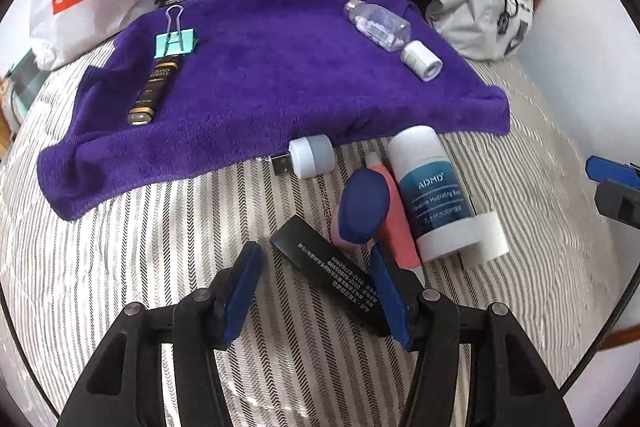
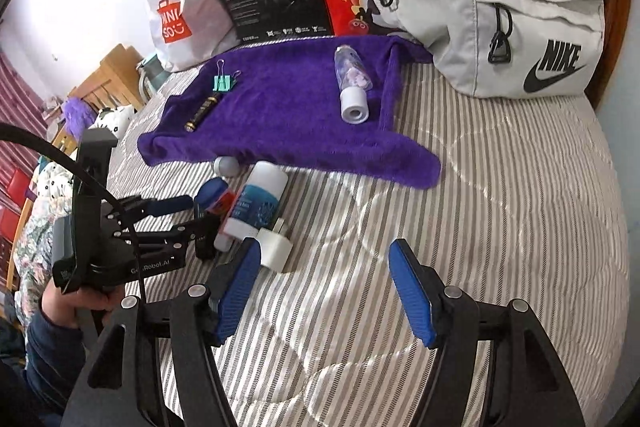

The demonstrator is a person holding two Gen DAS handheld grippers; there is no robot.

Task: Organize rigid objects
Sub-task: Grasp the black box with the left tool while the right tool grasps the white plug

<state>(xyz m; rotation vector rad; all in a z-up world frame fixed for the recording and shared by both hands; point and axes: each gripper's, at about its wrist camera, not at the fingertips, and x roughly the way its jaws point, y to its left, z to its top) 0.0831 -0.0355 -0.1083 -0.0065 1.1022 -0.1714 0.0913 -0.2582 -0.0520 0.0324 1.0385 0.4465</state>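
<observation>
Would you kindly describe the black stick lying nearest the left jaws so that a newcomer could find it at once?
Start at the purple towel spread on the striped bedcover, then come forward off its near edge to the cluster of small items. The black stick is the nearest of them, lying flat and diagonal between the open jaws of the left gripper. Alone among its neighbours, it is slim, black and printed with white text.

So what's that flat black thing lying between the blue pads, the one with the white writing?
The black stick is a slim, flat bar, plastic by the look, with rows of small white print and digits. It lies flat and slantwise on the striped bedcover, between the open left gripper pads; contact with the right-hand pad is unclear.
</observation>
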